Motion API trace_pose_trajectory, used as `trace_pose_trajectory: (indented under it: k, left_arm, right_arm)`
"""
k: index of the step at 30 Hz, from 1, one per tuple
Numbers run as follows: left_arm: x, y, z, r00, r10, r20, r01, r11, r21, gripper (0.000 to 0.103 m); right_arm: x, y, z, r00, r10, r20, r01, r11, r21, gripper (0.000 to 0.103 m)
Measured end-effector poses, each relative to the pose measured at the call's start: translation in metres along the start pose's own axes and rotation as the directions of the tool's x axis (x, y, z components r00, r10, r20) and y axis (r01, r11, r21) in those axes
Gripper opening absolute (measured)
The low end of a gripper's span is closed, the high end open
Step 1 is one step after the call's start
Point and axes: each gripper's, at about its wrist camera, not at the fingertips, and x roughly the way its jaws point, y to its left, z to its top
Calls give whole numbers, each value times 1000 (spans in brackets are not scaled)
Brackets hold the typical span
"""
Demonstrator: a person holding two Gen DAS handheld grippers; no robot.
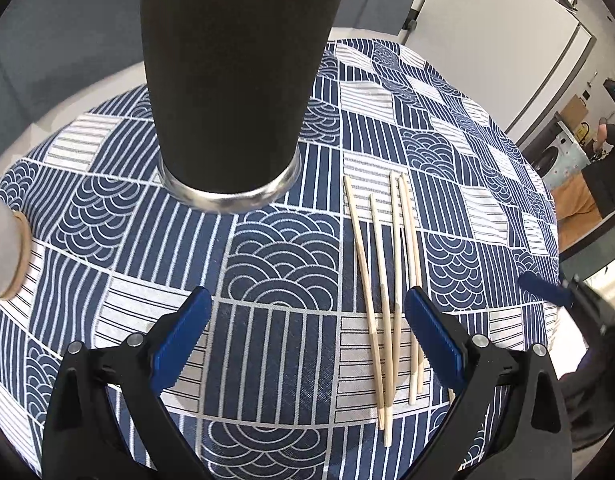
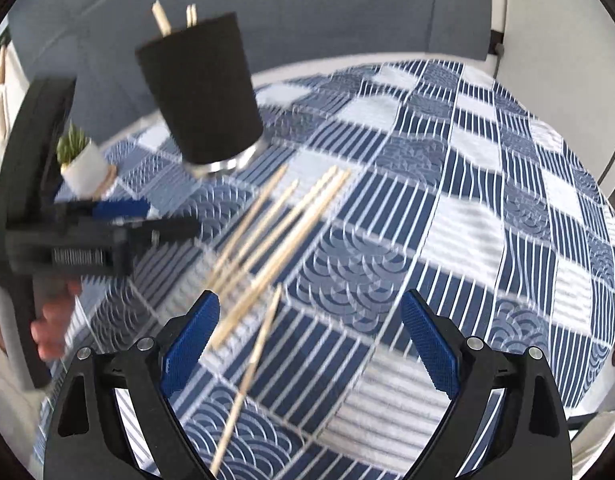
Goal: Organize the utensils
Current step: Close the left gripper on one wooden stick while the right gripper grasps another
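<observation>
A black cup [image 1: 231,80] with a silver base stands on the patterned tablecloth; in the right wrist view the black cup [image 2: 199,88] holds a few chopstick ends [image 2: 161,20] that poke out of its top. Several wooden chopsticks [image 1: 397,240] lie side by side on the cloth, right of the cup. My left gripper [image 1: 307,340] is open and empty, low over the cloth, its right finger beside the chopsticks. My right gripper [image 2: 311,344] is open too, above the near ends of the chopsticks [image 2: 283,232]; one chopstick [image 2: 251,364] lies apart, between its fingers.
A small plant in a white pot [image 2: 81,164] stands left of the cup. A hand [image 2: 51,328] holds the left gripper [image 2: 147,220] at the left. The table edge curves off to the right, with a white cabinet [image 1: 487,40] behind. The right wrist view is blurred.
</observation>
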Motion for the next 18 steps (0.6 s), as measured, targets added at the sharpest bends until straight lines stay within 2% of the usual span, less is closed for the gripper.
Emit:
trace_pose_trajectory:
  k: [7, 13, 16, 18]
  left_arm:
    - [9, -5, 0, 998, 51, -42, -50, 999, 12, 95]
    - [15, -17, 4, 991, 117, -70, -113, 992, 63, 95]
    - [22, -17, 8, 986, 132, -104, -126, 990, 63, 95]
    - [27, -17, 11, 978, 171, -120, -165, 984, 63, 95]
  right_arm:
    - [8, 7, -35, 997, -5, -73, 3, 1000, -29, 88]
    - [11, 22, -49, 994, -22, -103, 14, 997, -74, 88]
    - [11, 25, -52, 994, -50, -96, 41, 994, -102, 88]
    - [11, 25, -51, 993, -54, -106, 44, 994, -97, 86]
